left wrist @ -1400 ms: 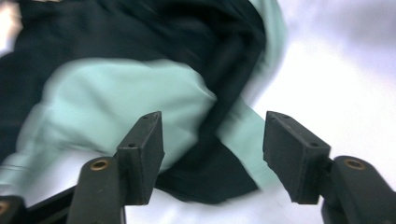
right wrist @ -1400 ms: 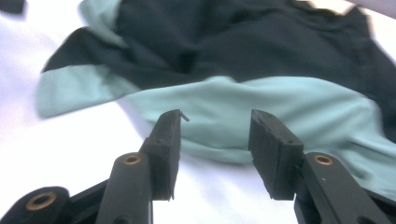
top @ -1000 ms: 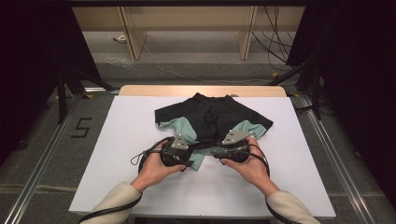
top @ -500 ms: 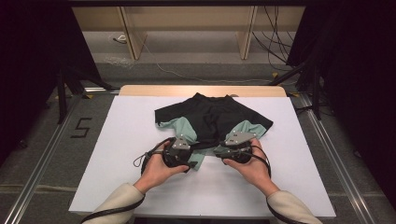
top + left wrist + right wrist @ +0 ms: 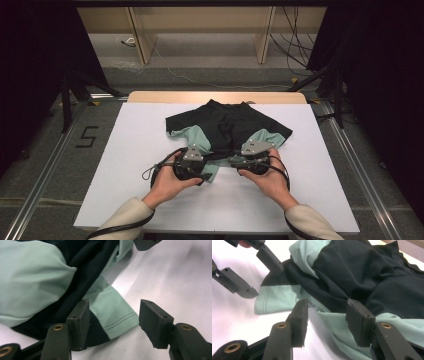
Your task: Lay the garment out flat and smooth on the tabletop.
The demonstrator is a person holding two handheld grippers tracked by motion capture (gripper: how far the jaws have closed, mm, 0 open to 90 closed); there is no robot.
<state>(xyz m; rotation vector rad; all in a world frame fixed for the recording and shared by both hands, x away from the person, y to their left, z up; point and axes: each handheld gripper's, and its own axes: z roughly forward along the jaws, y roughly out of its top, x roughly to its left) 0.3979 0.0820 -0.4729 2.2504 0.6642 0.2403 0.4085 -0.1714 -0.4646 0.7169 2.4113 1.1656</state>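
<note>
While the left gripper (image 5: 204,169) hovers at the near edge of the garment (image 5: 227,127), its jaws have just been opening; they now stand about half apart, with the mint-green hem (image 5: 117,315) between the pads but not pinched. The right gripper (image 5: 239,159) is likewise half open over a fold and grips nothing. The garment lies crumpled in the middle of the white table (image 5: 125,165). I judge both corners are released.
</note>
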